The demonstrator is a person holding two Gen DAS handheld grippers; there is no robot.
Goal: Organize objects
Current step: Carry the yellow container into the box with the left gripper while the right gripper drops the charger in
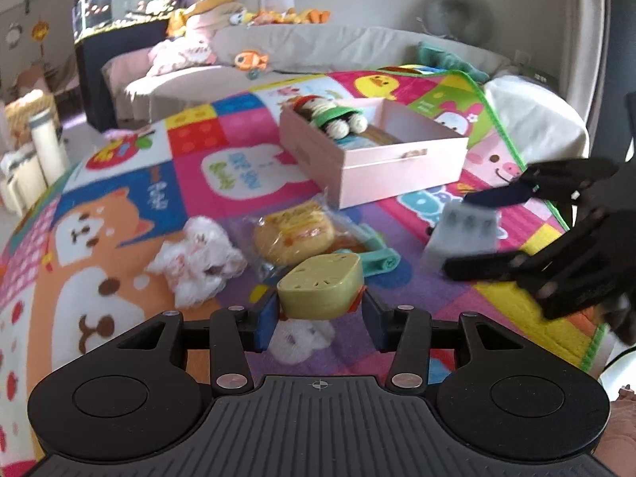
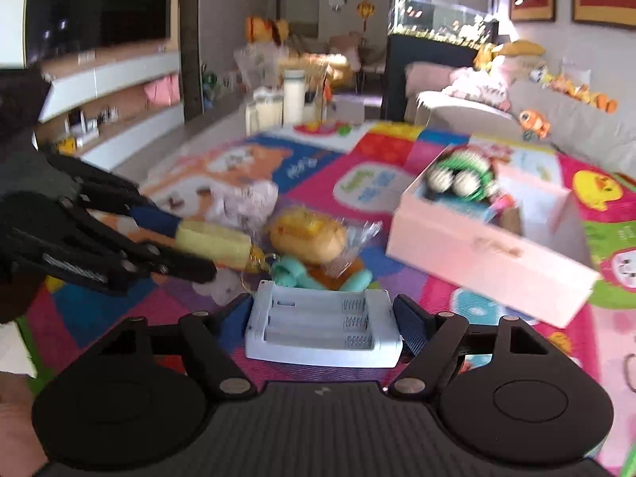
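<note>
Yellow-green pad (image 1: 320, 291) sits pinched between the left gripper (image 1: 320, 310) jaws, held just above the play mat (image 1: 222, 183), w/ a small orange bit poking out at its right edge. Over on the right gripper (image 2: 324, 320), the jaws close on both sides of a white battery holder (image 2: 322, 328), three empty slots w/ springs facing up; it looks lifted, tho contact w/ the mat under it can't be ruled out. Both loads near the front of the mat, pink box (image 1: 373, 155) further back & to the right, open, already holding a yarn doll (image 1: 332, 115) in green.

Still loose betw. grippers & box: wrapped bun (image 1: 294, 234), teal handle thing (image 1: 377, 254), white fluffy toy (image 1: 198, 258).

Risks, as I read it: the pad is gripped near its rear edge only, so a quick swing could twist it out. Battery holder is smooth plastic, grip across the sides, could slip if tilted. Two grippers heading for one box could bump each other, or knock the box wall & shove it along the mat. Doll sits high at the back end, so drops should aim at the open part.

Surface: bright cartoon mat, soft-looking. Room: grey sofa (image 1: 318, 47) w/ plush toys behind, fish tank (image 2: 441, 20), white bottles (image 2: 294, 95) at the mat's far edge.
</note>
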